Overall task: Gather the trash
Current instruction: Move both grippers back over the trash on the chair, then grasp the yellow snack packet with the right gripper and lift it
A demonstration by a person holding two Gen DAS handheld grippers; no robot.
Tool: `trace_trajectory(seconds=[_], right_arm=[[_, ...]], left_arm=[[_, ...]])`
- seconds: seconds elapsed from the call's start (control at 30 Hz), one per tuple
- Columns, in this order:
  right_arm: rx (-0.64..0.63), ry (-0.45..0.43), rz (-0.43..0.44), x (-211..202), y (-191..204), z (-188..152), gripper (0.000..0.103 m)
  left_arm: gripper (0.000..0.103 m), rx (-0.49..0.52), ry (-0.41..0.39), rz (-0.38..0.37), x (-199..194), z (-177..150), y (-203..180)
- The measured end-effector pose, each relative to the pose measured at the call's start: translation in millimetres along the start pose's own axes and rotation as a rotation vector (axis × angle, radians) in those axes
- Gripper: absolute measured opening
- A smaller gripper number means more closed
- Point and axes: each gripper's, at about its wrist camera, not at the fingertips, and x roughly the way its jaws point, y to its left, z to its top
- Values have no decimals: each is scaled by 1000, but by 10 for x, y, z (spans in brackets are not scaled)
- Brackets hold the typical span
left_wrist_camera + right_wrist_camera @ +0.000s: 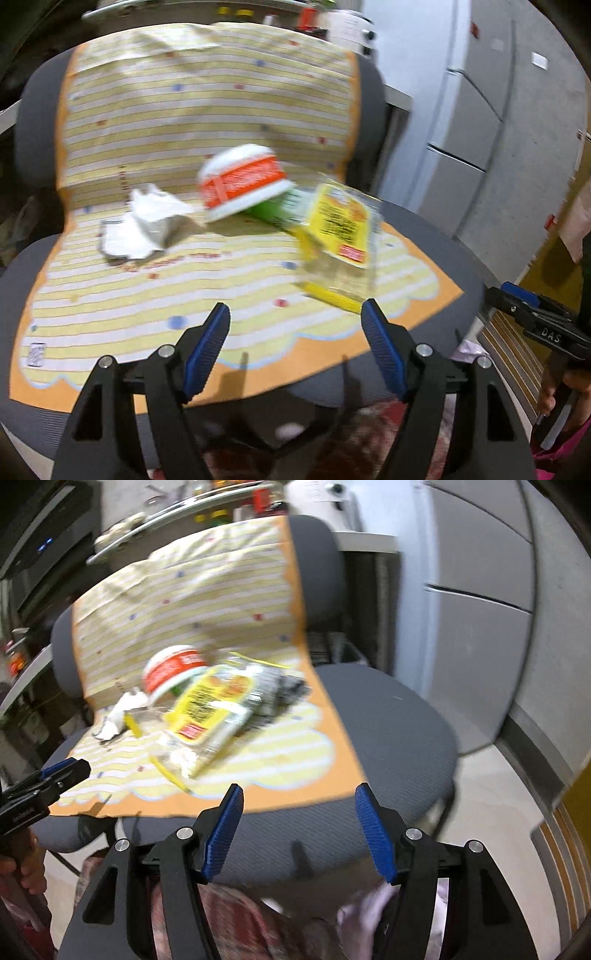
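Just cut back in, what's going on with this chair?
A person holds a tool in each hand over a grey office chair covered by a striped cloth. Trash lies on the seat: a crumpled white paper, an orange and white cup and a yellow packet. The left tool and right tool are both open and empty.

- bright, even indoor light; short soft shadows under the trash
- motion blur smears both views, worst on the yellow packet [338,230]
- fisheye bends edges, corners dark
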Motion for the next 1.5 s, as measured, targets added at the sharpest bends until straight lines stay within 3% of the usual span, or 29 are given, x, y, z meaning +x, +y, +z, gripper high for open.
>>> trace_trajectory(seconds=[0.17, 0.3, 0.63, 0.67, 0.73, 0.77, 0.87, 0.9, 1.1, 1.2, 1.33, 1.5], right_arm=[[-19, 10, 81, 325, 319, 149, 64], [32, 32, 145, 638, 444, 229, 77], [138, 124, 237, 1339, 563, 361, 74], [153, 129, 255, 1407, 568, 370, 71], [186, 123, 286, 1442, 543, 373, 51], [200, 117, 306, 1427, 528, 378, 32], [178, 49, 313, 1177, 467, 400, 6], [169, 31, 313, 1088, 443, 407, 2], [13, -130, 135, 287, 305, 452, 1], [2, -162, 81, 47, 179, 475, 1], [76, -134, 174, -47, 16, 447, 1], [94, -123, 273, -31, 90, 401, 1]], left_arm=[[71, -29, -5, 101, 23, -3, 291], [71, -69, 14, 105, 82, -25, 484], [72, -69, 9, 88, 160, 46, 497], [72, -74, 10, 87, 166, 58, 498], [72, -73, 14, 93, 172, 62, 493], [72, -70, 16, 96, 173, 63, 489], [71, -60, 23, 109, 180, 61, 479], [71, -60, 26, 112, 185, 62, 476], [71, -36, 22, 128, 203, 97, 399], [71, -16, 18, 148, 219, 103, 341], [71, -11, 25, 181, 248, 76, 349], [71, -86, 29, 247, 224, 54, 663]])
